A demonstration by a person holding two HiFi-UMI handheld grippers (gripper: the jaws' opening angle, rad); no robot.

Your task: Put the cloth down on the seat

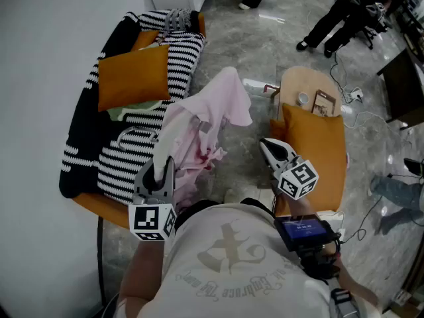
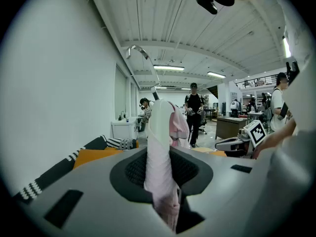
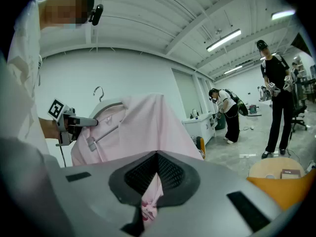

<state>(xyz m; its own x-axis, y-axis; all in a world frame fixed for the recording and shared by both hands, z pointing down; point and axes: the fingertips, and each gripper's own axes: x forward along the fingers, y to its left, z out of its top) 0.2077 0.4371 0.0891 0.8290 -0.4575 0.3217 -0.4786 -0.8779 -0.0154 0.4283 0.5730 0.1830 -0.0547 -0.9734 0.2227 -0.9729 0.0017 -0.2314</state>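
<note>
- In the head view the cloth (image 1: 205, 121) swallows the tips of the left gripper (image 1: 162, 165), so the spot where they pinch it cannot be seen there.
- The hanger (image 3: 103, 103) is mostly wrapped inside the cloth; only its hook and one shoulder show.
- The cloth covers part of the striped seat (image 1: 132, 161).
- An orange cushion (image 1: 318, 144) hides the near half of the round stool (image 1: 298, 81); the small things (image 1: 317, 101) on the stool are too small to tell.
- The people (image 1: 331, 18) at the head view's top edge are cut off above the legs.
- The screen (image 1: 303, 229) behind the right gripper (image 1: 266, 144) carries print too small to read.
</note>
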